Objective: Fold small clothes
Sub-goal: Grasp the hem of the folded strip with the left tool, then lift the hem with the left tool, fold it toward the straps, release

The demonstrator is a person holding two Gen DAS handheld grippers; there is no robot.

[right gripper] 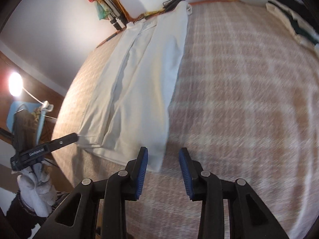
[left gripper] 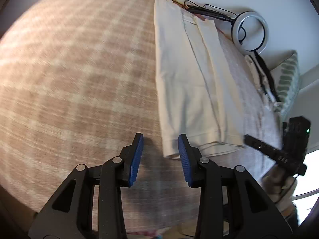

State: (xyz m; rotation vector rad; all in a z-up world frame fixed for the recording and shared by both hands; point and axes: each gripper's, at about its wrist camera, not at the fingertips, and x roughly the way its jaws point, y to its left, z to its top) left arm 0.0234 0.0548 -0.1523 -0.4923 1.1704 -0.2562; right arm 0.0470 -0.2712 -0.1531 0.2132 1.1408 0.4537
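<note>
A cream garment (left gripper: 187, 75) lies flat on the checked beige blanket (left gripper: 75, 69), folded lengthwise into a long strip. In the left wrist view my left gripper (left gripper: 160, 155) is open, with the garment's near left corner between its blue pads. In the right wrist view the garment (right gripper: 139, 83) runs away from me, and my right gripper (right gripper: 163, 171) is open at its near right corner. The left gripper shows there at the garment's near left corner (right gripper: 65, 139), held by a gloved hand. The right gripper shows at the right of the left wrist view (left gripper: 279, 151).
A ring light (left gripper: 250, 31) with black cables lies on the white surface past the blanket's far right edge. A patterned cushion (left gripper: 287, 79) sits at the right. A tripod and coloured cloth (right gripper: 105, 6) lie beyond the garment's far end. A lamp (right gripper: 15, 83) glows at left.
</note>
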